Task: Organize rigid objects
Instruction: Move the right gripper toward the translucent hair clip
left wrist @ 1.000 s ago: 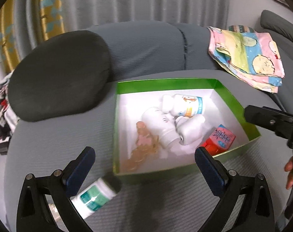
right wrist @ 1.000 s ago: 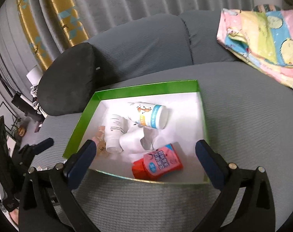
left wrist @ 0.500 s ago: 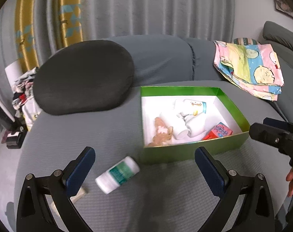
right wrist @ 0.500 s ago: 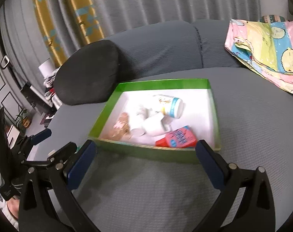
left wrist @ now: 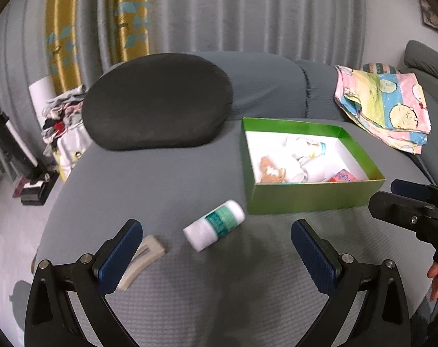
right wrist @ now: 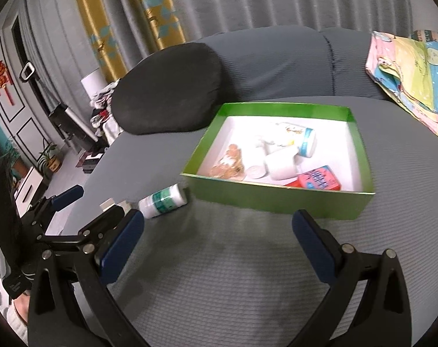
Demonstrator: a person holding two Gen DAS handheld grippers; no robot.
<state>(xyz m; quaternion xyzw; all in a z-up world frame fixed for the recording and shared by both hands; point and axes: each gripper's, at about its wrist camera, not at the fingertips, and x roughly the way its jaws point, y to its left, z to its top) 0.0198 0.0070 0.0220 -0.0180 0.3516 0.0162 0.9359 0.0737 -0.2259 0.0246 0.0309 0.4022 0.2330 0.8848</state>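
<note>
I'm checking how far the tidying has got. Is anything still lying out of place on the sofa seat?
Yes. A white bottle with a green label lies on its side on the grey seat, just outside the green box that holds the other items. A beige hair clip also lies loose beside the left gripper. Both grippers are open and empty.

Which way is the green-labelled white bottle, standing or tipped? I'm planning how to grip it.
Tipped. The bottle lies on its side on the grey cushion, outside the green box, near its front corner.
</note>
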